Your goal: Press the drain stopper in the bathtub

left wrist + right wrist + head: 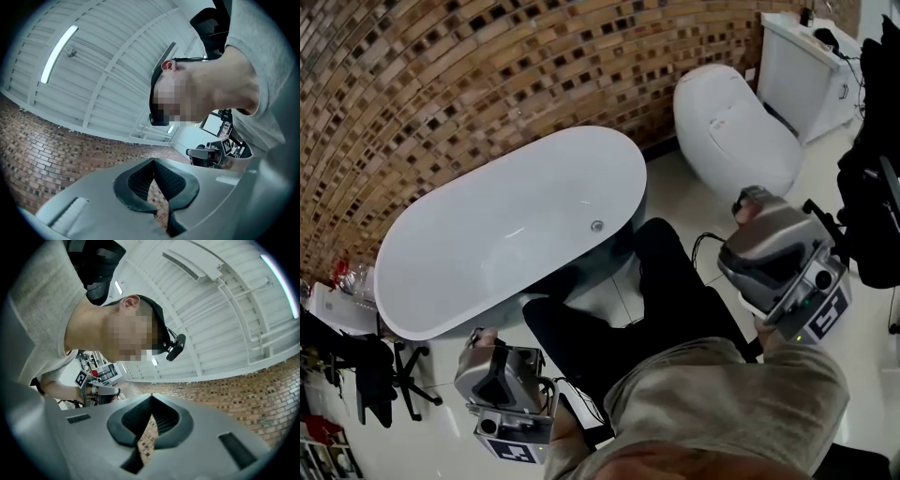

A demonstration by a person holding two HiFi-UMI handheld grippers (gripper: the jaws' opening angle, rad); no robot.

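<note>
Small round metal drain stopper point(597, 225) on floor of white oval bathtub point(487, 244), far right; raised or not, unclear. Left gripper point(153, 161) and right gripper point(151, 397) near, pointing up (jaws together, empty). Tip one down, press stopper centre w/ closed tips, straight.

The setting is a bathroom mock-up inside a larger industrial hall. Bathroom fixtures: a white freestanding bathtub point(502, 234) and a white toilet point(736, 131) on a glossy tile floor point(862, 323), against a brick wall point(441, 84). Hall features: a high ribbed white ceiling point(108, 65) with a strip light point(58, 54).
</note>
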